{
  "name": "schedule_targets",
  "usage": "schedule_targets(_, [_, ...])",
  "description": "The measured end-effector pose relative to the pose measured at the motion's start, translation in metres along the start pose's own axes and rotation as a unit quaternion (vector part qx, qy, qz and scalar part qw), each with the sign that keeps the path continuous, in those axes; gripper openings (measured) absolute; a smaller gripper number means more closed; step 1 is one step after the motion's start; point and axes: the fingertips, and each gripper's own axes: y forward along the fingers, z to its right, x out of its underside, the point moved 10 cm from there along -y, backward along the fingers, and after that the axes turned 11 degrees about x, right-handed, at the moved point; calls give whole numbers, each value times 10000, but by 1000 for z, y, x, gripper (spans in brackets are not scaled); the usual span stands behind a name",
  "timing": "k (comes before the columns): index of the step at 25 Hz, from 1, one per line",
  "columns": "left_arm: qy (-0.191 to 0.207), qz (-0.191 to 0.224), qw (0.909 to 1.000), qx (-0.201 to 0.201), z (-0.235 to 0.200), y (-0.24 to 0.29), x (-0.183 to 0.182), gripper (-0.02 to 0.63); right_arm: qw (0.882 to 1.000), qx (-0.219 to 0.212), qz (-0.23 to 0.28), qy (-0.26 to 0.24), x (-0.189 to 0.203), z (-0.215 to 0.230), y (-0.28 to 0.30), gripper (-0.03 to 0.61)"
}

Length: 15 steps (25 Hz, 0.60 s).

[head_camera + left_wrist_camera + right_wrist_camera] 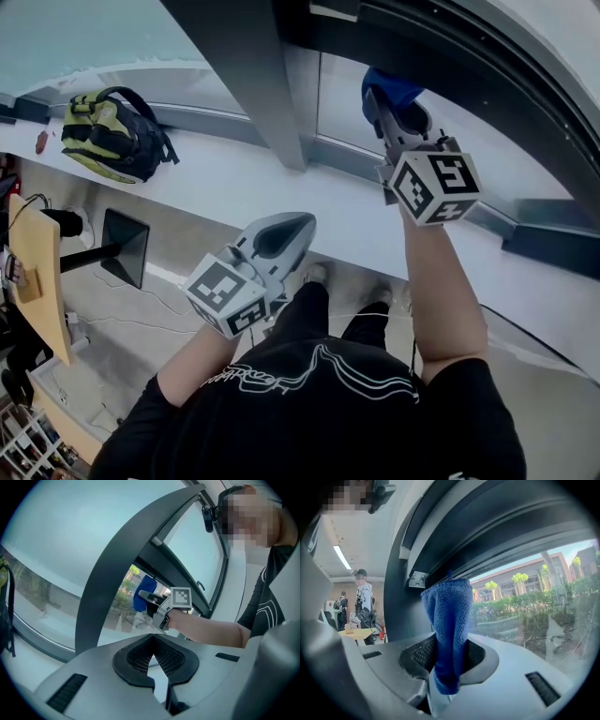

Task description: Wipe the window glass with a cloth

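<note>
Lowest at frame centre, the grey left gripper (286,232) hangs pressed together and empty, while the right gripper (392,105) pinches a blue microfibre cloth (384,86) at the upper-right window glass (529,602), seemingly mid-wipe, so next comes a steady sweep.

No readable text; shirt (319,367) print illegible.
</note>
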Motion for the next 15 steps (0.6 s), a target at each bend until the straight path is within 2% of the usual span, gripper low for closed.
schedule_targets(9, [-7,-68,9999,116,50,57,18,5,9997,236,49,-52,4,67,-54,93])
schedule_targets(15, [-53,-131,9993,332,84,104,32,5,9986,521,25,-112,6,121,-97,93])
